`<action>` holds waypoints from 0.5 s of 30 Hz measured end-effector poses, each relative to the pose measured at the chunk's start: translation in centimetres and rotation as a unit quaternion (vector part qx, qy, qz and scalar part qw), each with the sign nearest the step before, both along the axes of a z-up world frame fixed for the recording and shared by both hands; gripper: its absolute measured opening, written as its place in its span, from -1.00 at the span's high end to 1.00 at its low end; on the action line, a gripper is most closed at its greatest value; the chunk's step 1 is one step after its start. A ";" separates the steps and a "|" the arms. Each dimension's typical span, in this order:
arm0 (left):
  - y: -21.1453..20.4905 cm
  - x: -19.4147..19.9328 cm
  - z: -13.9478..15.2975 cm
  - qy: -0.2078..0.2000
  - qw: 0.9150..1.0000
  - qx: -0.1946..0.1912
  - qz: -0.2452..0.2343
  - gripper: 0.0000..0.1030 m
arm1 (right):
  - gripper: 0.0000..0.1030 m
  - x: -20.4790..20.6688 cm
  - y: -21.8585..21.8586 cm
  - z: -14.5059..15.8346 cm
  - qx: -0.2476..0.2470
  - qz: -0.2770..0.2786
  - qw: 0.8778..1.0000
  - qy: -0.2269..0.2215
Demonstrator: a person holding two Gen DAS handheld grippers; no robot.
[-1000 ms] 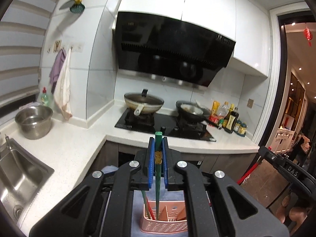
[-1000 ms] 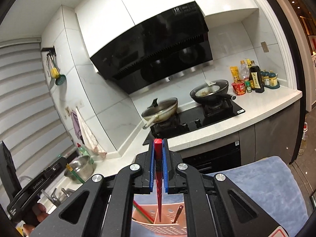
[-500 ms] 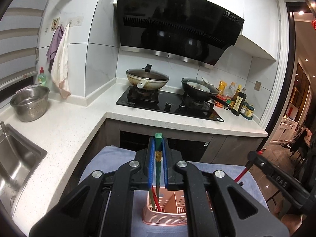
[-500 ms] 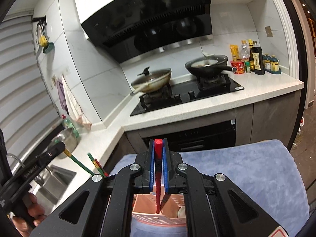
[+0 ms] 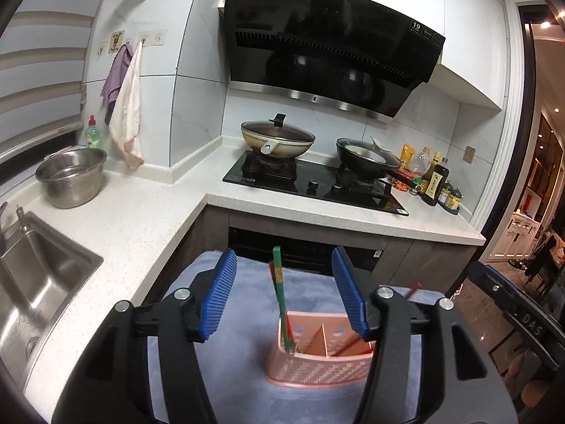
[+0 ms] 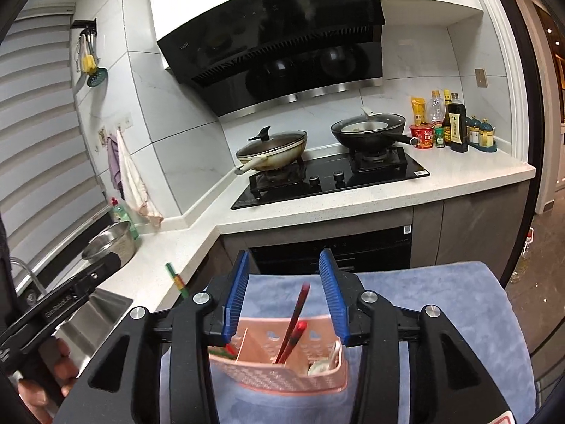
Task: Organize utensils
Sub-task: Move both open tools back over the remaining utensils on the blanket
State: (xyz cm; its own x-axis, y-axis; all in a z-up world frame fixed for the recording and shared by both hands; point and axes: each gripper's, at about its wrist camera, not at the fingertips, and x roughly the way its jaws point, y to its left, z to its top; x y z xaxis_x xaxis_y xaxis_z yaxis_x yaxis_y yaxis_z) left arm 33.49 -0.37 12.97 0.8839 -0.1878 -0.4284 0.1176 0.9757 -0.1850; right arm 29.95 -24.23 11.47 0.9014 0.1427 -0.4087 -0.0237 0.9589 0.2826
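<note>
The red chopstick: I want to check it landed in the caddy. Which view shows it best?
The right wrist view: the red chopstick leans unobstructed in a middle compartment of the pink caddy, between the opening right gripper pads, untouched. The left wrist view shows only its tip; the gripper finger hides the rest.

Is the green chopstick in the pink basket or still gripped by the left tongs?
In the pink slotted plastic basket: the green chopstick leans there, clear of the opening left tongs.

I am looking into a home kitchen: a gas hob (image 5: 314, 185) with two pans under a black extractor hood (image 5: 328, 46), white worktop (image 5: 141, 219), steel sink (image 5: 39, 275), condiment bottles (image 6: 455, 127).
</note>
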 end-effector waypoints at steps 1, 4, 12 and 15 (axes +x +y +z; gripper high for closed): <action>0.0 -0.4 0.0 0.000 1.000 0.002 -0.002 -0.04 | 0.20 -0.7 0.0 0.0 -0.001 0.002 1.000 0.001; 0.1 -2.0 -0.4 0.004 1.000 0.010 -0.001 -0.05 | 0.20 -2.5 0.1 -0.5 -0.006 0.005 1.000 0.008; 1.0 -7.4 -3.4 0.041 0.999 0.027 -0.007 -0.19 | 0.16 -8.5 0.9 -3.3 -0.025 0.018 0.998 0.048; 1.4 -9.8 -6.0 0.069 0.997 0.026 -0.013 -0.19 | 0.09 -11.7 1.4 -5.4 -0.038 0.012 0.997 0.063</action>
State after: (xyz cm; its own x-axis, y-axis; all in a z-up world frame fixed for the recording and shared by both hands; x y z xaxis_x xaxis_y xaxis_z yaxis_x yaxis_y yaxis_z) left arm 23.65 1.04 7.01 0.8108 -0.1837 -0.5557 0.1199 0.9815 -0.1496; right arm 18.20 -22.83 6.10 0.8384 0.1280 -0.5298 -0.0155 0.9773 0.2115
